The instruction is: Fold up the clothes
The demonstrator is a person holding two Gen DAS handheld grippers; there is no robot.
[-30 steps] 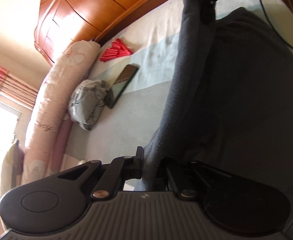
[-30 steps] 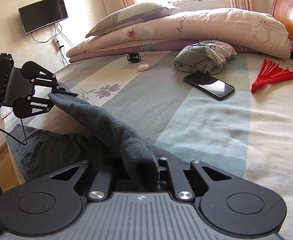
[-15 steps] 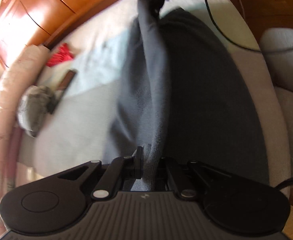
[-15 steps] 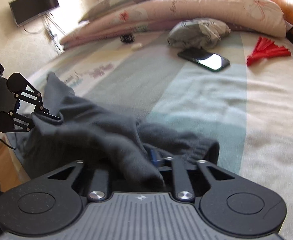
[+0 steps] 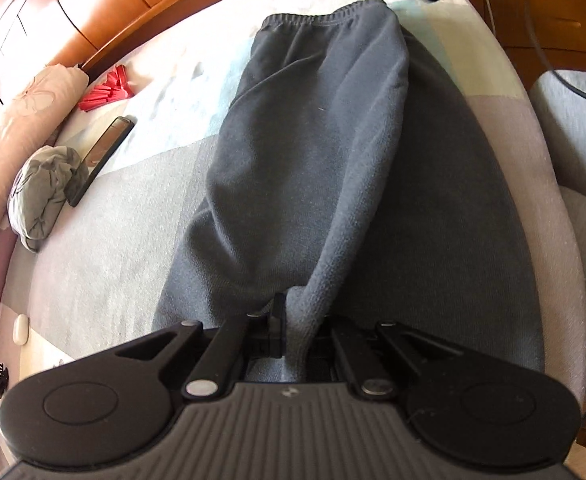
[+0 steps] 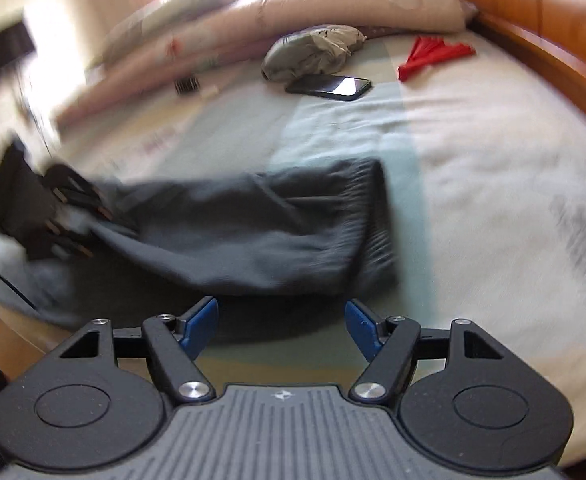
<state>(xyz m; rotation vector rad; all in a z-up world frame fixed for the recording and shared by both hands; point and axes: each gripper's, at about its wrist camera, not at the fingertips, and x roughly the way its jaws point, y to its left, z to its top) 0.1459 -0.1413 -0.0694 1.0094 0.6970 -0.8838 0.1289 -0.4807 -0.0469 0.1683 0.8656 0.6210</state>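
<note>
- The dark grey fleece trousers [image 5: 313,152] lie doubled along the bed [image 5: 141,220], long axis running from the left tool [image 5: 293,332] to the ribbed waistband.
- Left tool is clamped tight on a fold of soft fleece.
- Right tool [image 6: 281,328] is opening, nothing between its blue pads [image 6: 201,320]; the trousers lie just ahead of it, crosswise.

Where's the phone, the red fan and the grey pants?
phone [image 6: 331,87], right wrist view, middle of its screen.
red fan [image 6: 433,55], right wrist view, its folded ribs.
grey pants [image 5: 313,128], left wrist view, upper leg fabric.
</note>
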